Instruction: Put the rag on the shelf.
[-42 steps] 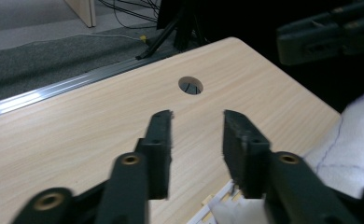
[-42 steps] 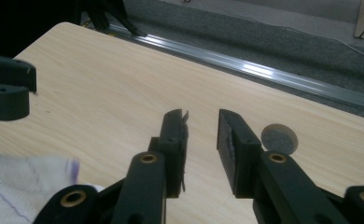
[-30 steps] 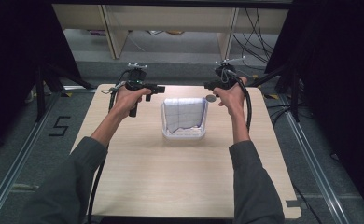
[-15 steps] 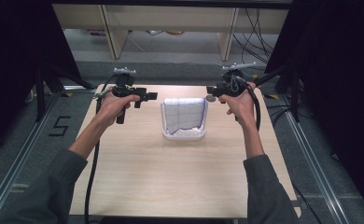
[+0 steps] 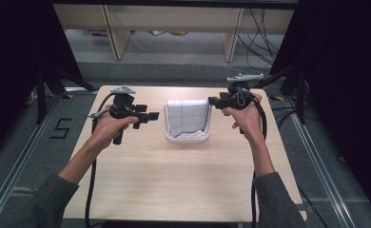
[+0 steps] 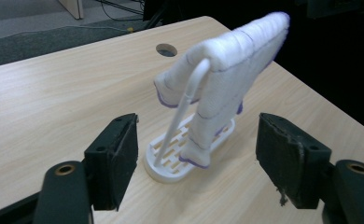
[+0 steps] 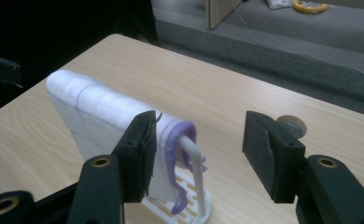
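Both hands pulled outward off the towel (image 5: 187,118), left gripper (image 5: 151,116) and right gripper (image 5: 213,100) jaws just opened, empty, towel draped on rack (image 5: 187,138) mid-table

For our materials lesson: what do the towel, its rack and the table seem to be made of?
Towel: soft white terry cloth, fuzzy nap, purple edging. Rack: probably moulded plastic, smooth white, slotted base, thin hoop. Table: pale wood-grain top, likely laminate, matt.

A light wooden table (image 5: 174,180) is set on grey carpet (image 5: 183,57). Pale wooden furniture legs (image 5: 112,31) are seen at the top of the frame, black curtains (image 5: 12,61) at both sides.
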